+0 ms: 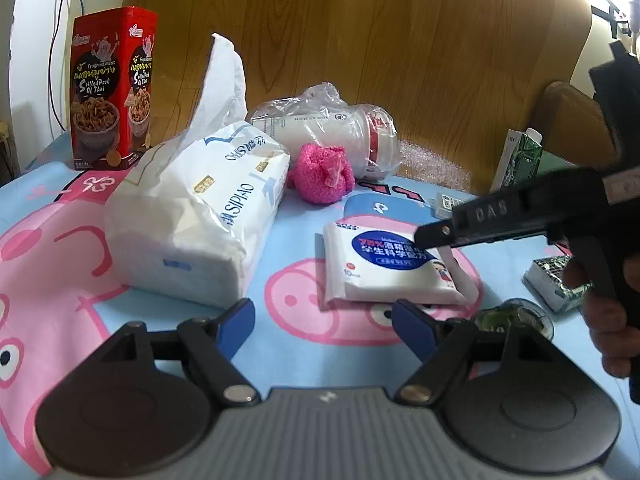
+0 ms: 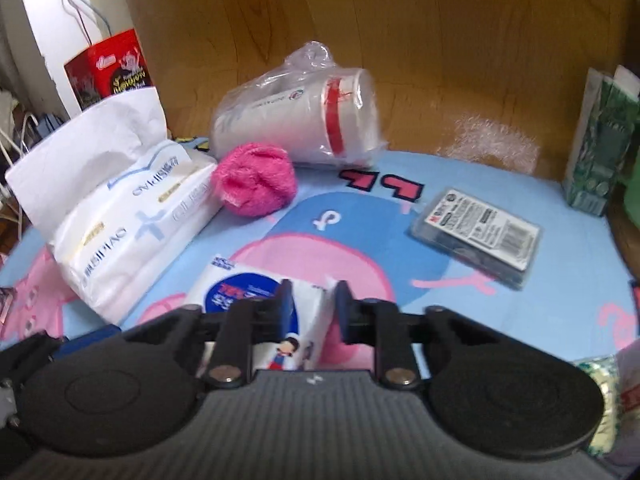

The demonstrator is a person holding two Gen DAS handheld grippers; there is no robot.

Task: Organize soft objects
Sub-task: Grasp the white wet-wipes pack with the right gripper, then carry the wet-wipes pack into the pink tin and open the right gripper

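My right tongs (image 2: 310, 300) pinch the wipes pack's (image 2: 256, 300) near edge, in front of the tissue bag (image 2: 132, 216); left tongs (image 1: 324, 320) gape idle. I'd lift slowly, level.

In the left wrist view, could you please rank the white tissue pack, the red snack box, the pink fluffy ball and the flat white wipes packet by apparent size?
1. white tissue pack
2. red snack box, farther away, so unsure
3. flat white wipes packet
4. pink fluffy ball
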